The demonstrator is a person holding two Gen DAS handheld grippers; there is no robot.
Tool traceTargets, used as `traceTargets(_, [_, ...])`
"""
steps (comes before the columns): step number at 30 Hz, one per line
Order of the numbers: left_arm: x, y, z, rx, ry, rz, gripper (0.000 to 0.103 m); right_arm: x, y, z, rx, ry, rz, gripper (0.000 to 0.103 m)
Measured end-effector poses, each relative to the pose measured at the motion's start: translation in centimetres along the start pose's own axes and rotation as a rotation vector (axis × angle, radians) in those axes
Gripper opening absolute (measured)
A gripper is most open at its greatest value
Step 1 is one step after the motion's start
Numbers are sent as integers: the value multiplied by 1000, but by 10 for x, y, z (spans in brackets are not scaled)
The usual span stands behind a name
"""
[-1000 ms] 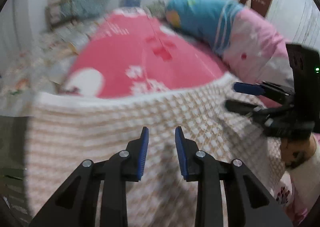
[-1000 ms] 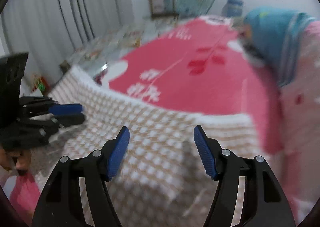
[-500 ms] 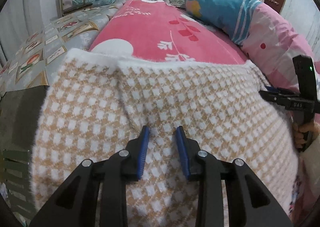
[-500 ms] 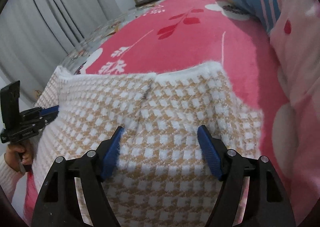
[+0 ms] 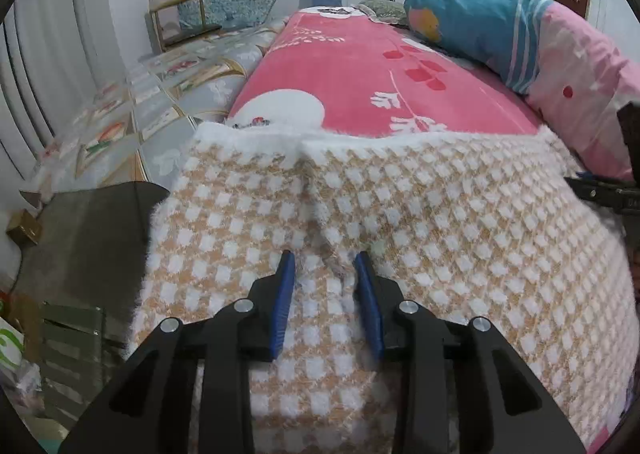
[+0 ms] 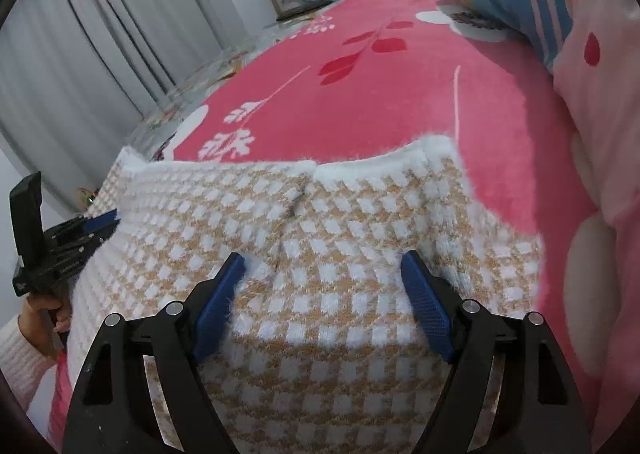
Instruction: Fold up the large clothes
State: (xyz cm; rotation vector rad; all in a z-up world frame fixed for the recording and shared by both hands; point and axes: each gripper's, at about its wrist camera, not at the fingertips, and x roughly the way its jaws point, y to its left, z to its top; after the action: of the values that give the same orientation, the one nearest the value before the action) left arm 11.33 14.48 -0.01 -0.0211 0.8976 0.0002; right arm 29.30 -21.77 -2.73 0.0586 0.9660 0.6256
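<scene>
the large garment here is a fuzzy knitted sweater [image 5: 440, 222] in a tan and white check with a white trim along its far edge, spread over the near end of the bed [image 5: 352, 66], on top of a pink flowered blanket; its near part seems to drape over the bed's edge toward the person. the left hand-held gripper [image 5: 324, 270] sits right over the knit with its blue pads a narrow gap apart, a small pucker of fabric lying between them but not visibly pinched, so i read it as open. the right hand-held gripper [image 6: 324, 274] has its jaws opening at this moment, pads wide, only flat sweater beneath them and nothing clamped. in the right wrist view the left tool shows at the sweater's left side, held by a hand in a pale knitted sleeve. i judge the sweater to be soft, limp and fairly light, thick enough to bunch, and fluffy enough that fibres may snag on the pads or slip if only the pile is caught. the best hold is likely a full pinch through both layers near the white trim corners or the side edges, so that the cloth lifts evenly and folds along a straight line.
</scene>
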Motion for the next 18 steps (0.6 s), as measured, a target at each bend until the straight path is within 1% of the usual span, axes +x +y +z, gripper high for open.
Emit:
traceTargets(1, [1,4,1,-17,6,-23,32,-1,0,0,-1,-2,0,74])
traceTargets(3, [0,6,2,-23,10,-33,32,1,0,-2,-2,-8,-2,74])
traceTargets(7, [0,5,6,-12,27,-12,32,1,3,-5,-10,-8,-9,74])
traceTargets(9, [-12,-2,9,-29,17,2,32,2,3,-6,-9,-11,-6,74])
traceTargets(10, [-21,-6,13,-35,-5,-7,31,0,3,-7,-8,-12,-4,74])
traceTargets(11, [-34,-14,19,-35,-63,-59,31,1,2,-8,-8,-12,-4,74])
traceTargets(13, [-54,-31,30,4,-147,-97,31,-2,1,-7,-11,-12,-7,74])
traceTargets(14, [-58,-38,34,20,-162,-119,31,-1,-1,-9,-11,-13,-7,74])
traceTargets(15, [-58,-46,39,34,-162,-161,31,-7,3,-5,-11,-12,-7,74])
traceTargets(16, [-50,-57,41,44,-137,-203,31,-7,3,-6,-11,-12,-7,74])
traceTargets(17, [-41,-65,40,53,-103,-226,30,-8,4,-5,-12,-12,-7,74])
traceTargets(18, [-16,-77,34,73,-9,-258,30,-8,4,-5,-11,-13,-7,74])
